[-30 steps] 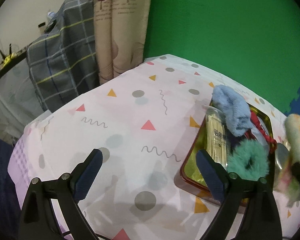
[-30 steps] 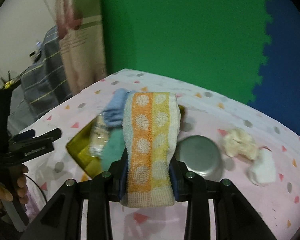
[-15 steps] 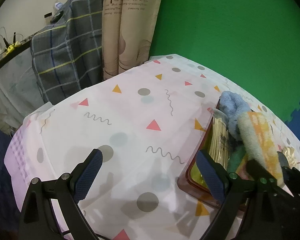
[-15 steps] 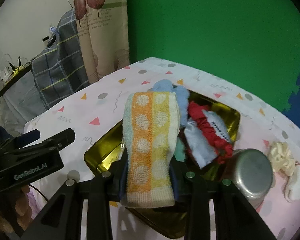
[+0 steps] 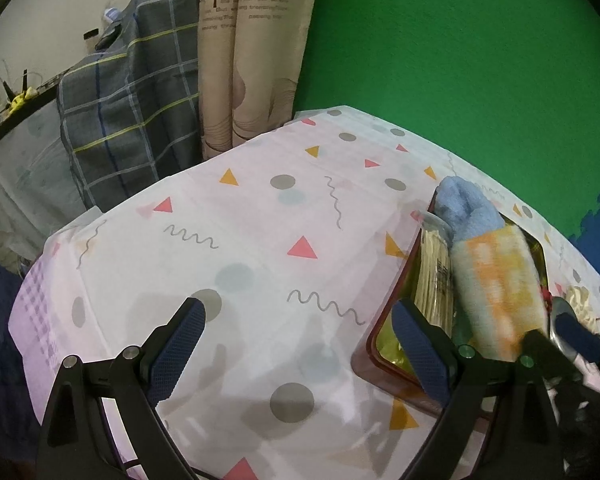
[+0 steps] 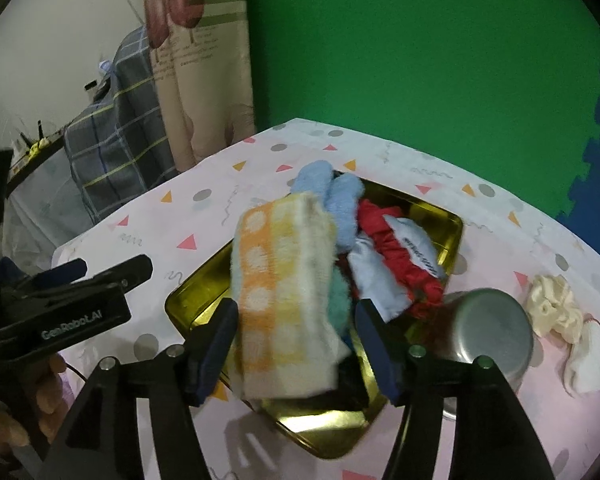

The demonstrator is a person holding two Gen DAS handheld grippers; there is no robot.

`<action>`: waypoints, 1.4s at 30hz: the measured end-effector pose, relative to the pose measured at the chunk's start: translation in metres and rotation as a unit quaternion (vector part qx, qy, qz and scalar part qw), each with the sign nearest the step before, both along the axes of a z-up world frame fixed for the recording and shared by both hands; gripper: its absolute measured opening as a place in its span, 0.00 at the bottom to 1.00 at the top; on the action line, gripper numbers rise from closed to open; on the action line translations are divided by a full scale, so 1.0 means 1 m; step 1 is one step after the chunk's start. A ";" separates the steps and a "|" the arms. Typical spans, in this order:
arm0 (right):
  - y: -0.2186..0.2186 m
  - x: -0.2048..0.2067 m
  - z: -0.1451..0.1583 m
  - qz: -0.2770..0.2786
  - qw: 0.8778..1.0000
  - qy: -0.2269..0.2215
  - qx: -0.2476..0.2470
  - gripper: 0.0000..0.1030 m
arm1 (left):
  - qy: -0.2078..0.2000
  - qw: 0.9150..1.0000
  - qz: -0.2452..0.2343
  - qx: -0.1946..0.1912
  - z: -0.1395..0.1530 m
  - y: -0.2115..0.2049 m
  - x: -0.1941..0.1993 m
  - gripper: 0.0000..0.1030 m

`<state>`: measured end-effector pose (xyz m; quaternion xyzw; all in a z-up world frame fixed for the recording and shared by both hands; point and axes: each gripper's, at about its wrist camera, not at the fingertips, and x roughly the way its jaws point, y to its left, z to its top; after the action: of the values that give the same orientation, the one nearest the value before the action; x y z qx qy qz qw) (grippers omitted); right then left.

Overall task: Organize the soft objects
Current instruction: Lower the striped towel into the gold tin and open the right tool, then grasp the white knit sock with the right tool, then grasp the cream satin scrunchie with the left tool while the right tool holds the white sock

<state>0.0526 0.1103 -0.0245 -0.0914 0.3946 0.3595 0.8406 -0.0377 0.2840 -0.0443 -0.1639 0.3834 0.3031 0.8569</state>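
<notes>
Towel loose over a crowded tin

The right hand-held gripper [image 6: 294,354] has its fingers spread apart, and the orange-and-yellow terry towel [image 6: 286,288] lies between them, blurred, draped over the near left part of the gold tray [image 6: 440,216]. The left hand-held gripper [image 5: 296,354] is spread wide too, gripping nothing, above bare patterned surface [image 5: 260,208] left of the tray; lots of open cloth there, right out to the rounded edge. Inside the tray it's packed: fluffy blue cloth [image 6: 332,196] at the far end, a red ruffled scrunchie [image 6: 400,248], a teal fuzzy piece [image 6: 338,300]. A steel cup [image 6: 488,332] crowds the tray's right rim; a cream scrunchie [image 6: 552,312] and white cloth [image 6: 586,356] sit beyond it
</notes>
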 end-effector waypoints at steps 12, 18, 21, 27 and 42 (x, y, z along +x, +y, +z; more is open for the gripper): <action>-0.112 0.036 0.016 -0.128 0.991 -0.024 -0.009 0.61 | -0.001 1.000 -0.017 0.015 0.001 -0.009 0.004 0.90; -0.186 0.075 -0.008 -0.220 0.973 -0.014 -0.067 0.61 | 0.006 0.999 -0.031 0.015 0.000 -0.016 0.006 0.90; -0.214 0.094 -0.027 -0.254 0.962 -0.004 -0.099 0.61 | 0.006 0.998 -0.043 0.043 0.004 -0.026 0.008 0.90; -0.236 0.123 -0.049 -0.274 0.955 0.003 -0.113 0.61 | 0.007 0.996 -0.057 0.063 0.012 -0.040 0.012 0.90; -0.257 0.147 -0.078 -0.267 0.958 0.009 -0.100 0.52 | -0.003 0.975 -0.207 0.082 0.043 -0.138 0.068 0.90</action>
<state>0.1996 -0.1465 -0.1023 -0.0632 0.4462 0.0810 0.8890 0.0304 0.1457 -0.0011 -0.0115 0.3805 0.1491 0.9126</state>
